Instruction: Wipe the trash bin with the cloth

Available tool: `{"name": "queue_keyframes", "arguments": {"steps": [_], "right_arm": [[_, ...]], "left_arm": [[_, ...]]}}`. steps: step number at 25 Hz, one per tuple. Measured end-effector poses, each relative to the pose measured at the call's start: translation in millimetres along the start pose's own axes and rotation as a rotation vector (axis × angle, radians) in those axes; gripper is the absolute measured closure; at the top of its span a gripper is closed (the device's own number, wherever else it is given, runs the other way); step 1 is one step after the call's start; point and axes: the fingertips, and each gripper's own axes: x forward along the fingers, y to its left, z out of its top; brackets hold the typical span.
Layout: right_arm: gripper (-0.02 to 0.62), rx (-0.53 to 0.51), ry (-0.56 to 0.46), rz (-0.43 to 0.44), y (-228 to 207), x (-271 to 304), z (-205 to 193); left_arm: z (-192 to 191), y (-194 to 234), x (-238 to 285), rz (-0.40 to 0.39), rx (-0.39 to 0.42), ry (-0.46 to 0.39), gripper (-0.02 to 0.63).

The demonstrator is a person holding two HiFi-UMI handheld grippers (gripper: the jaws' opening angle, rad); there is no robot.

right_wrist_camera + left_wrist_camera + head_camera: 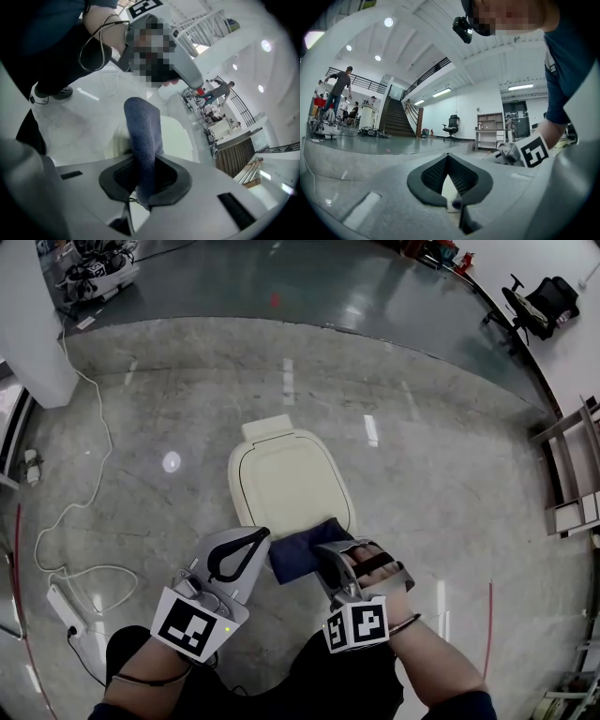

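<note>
Gripping blue cloth (142, 136) tight, right claw (330, 554) hovers at near edge of cream trash bin (289, 486) on floor (450, 484). Left claw (258, 540) closed, empty, alongside. Best: lower cloth flat, press lightly, sweep outward across top.

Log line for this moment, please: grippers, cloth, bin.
right gripper: shut on cloth | left gripper: shut, empty | cloth: at trash bin near edge, contact unclear | bin lid: down
</note>
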Motion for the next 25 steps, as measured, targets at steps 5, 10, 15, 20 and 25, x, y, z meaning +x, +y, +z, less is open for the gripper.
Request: {"name": "queue_keyframes", "arguments": {"steps": [5,10,15,20,25], "right_arm": [[0.545,-0.025,-0.048,0.015,10,3,29],[0.545,0.030,-0.105,0.021,9,-5,48],[0.545,0.166,-0.122,-0.010,-35,-52,60],[0.545,0.263,-0.119,0.011,-81,-117,70],[0.545,0.385,-0.128,0.021,-144,-201,92]], "left_arm": [[9,2,-2,-0.006,0.022,0.004,0.601],[35,0,-6,-0.006,0.049,0.008,0.601],[96,3,-30,0.028,0.051,0.064,0.601],[186,-10,-51,-0.012,0.207,0.118,0.601],[292,-33,-67,-0.007,0.243,0.100,0.601]]}}
